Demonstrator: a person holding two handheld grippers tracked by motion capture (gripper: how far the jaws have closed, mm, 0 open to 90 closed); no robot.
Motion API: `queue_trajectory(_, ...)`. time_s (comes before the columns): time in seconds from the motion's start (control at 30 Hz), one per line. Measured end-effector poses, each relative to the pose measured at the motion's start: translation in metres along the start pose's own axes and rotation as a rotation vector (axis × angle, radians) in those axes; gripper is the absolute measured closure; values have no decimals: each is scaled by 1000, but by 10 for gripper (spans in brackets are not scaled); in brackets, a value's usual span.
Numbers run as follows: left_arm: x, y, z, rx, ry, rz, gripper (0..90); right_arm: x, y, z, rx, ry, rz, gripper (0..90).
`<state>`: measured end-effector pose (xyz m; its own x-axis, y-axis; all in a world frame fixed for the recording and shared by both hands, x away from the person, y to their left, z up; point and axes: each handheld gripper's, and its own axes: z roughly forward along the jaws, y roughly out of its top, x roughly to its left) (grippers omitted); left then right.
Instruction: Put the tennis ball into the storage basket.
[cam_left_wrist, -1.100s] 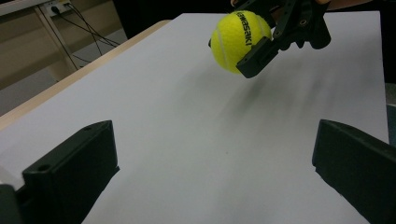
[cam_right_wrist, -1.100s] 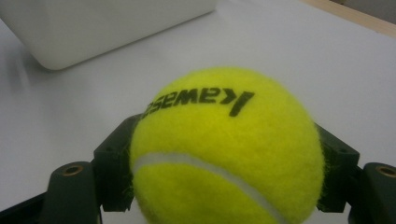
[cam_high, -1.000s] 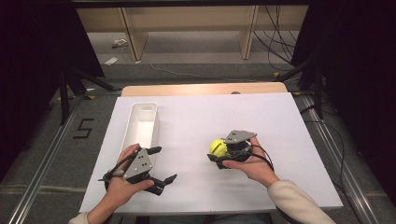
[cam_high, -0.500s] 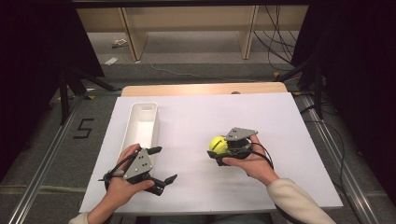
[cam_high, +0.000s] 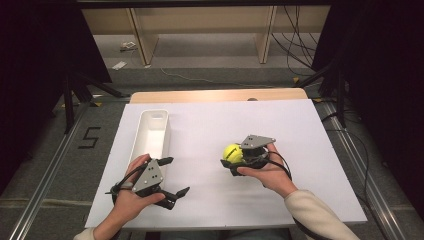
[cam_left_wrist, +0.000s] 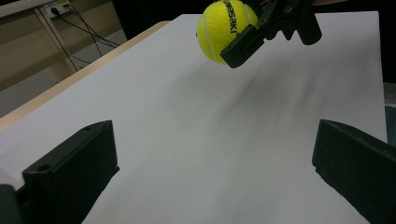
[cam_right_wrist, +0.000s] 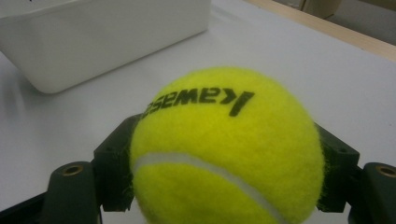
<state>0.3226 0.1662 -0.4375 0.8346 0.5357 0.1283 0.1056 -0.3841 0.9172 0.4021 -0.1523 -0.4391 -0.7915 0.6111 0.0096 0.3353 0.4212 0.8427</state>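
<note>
A yellow tennis ball (cam_high: 231, 152) with black lettering is held just above the white tabletop (cam_high: 300, 130), right of centre. My right gripper (cam_high: 231, 158) is shut on the ball, one jaw on each side. In the right gripper view the ball (cam_right_wrist: 224, 149) sits between the two black jaws. My left gripper (cam_high: 176, 176) rests near the front left with its jaws wide apart and nothing between them. The left gripper view looks across the bare top at the ball (cam_left_wrist: 224, 28) and the right gripper (cam_left_wrist: 261, 32).
A long white bin (cam_high: 155, 114) lies on the left of the table, just beyond the left hand; its side wall (cam_right_wrist: 102, 37) shows in the right gripper view. A wooden strip (cam_high: 215, 95) runs along the far edge. Cables trail on the floor at right.
The right gripper has carried the ball a little up and away from me. The left gripper has stayed where it was.
</note>
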Motion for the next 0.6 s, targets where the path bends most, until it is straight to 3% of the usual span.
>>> queue_trajectory(0.6, 1, 0, 3, 2, -4, 2, 0, 4, 17, 5, -43, 7, 0, 262)
